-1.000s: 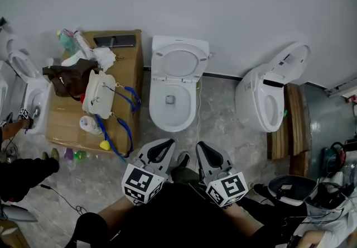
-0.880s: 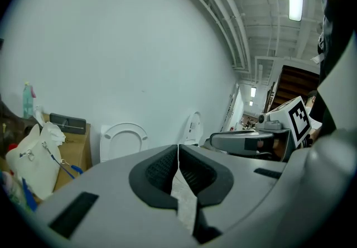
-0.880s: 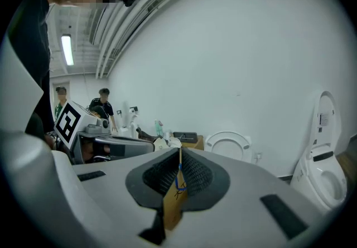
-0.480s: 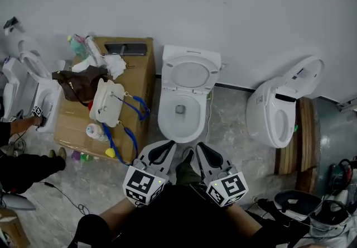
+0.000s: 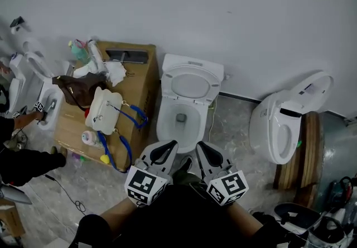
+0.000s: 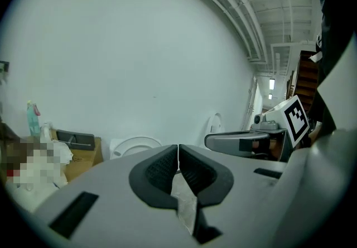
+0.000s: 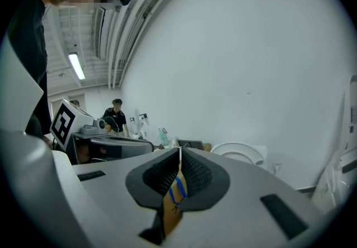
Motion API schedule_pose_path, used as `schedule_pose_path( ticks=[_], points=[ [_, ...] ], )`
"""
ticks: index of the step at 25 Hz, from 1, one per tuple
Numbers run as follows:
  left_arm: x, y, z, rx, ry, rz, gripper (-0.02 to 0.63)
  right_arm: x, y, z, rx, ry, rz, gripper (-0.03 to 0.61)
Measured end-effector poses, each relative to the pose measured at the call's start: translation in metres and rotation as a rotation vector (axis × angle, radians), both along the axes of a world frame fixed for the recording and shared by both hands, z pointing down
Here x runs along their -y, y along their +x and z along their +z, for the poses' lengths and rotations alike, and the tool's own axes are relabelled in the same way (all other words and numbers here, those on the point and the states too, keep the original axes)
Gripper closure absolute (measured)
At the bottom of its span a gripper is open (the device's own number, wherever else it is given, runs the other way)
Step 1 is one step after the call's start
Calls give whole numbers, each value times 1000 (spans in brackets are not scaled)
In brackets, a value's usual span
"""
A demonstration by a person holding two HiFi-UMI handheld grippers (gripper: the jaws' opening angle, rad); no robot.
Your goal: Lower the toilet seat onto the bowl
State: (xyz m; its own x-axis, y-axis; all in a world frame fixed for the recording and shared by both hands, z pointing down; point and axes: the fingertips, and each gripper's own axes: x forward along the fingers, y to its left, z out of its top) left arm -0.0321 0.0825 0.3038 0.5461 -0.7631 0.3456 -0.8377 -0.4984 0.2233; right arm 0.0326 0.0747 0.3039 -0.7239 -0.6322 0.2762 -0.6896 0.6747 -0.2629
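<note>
A white toilet stands against the wall in the head view, its bowl (image 5: 177, 124) uncovered. The seat (image 5: 192, 84) stands raised, leaning back toward the wall. Both grippers hover low in the picture, short of the bowl's front rim and touching nothing. My left gripper (image 5: 170, 143) is shut, with its pads together and nothing between them. My right gripper (image 5: 199, 144) is shut and empty too. In the left gripper view the closed left gripper (image 6: 178, 147) points toward the raised seat (image 6: 134, 144). In the right gripper view the seat (image 7: 241, 152) shows past the closed right gripper (image 7: 179, 149).
A cardboard box (image 5: 139, 68) left of the toilet carries bags, bottles and a blue strap. Another toilet (image 5: 281, 124) sits to the right beside a wooden pallet (image 5: 309, 146), and one more toilet (image 5: 30, 82) is at far left. A person (image 5: 22, 163) is at the left edge, with cables on the floor.
The head view has swung, so the toilet now sits a little further right and lower in the picture. Both grippers stay shut at the bottom of the view.
</note>
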Motion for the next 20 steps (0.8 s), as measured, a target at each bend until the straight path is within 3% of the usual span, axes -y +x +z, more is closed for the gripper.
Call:
schedule_pose_path(
  ticks=[20],
  points=[
    [80,35,2,83,21,-55,592,79,51,11,43,-59,7,546]
  ],
)
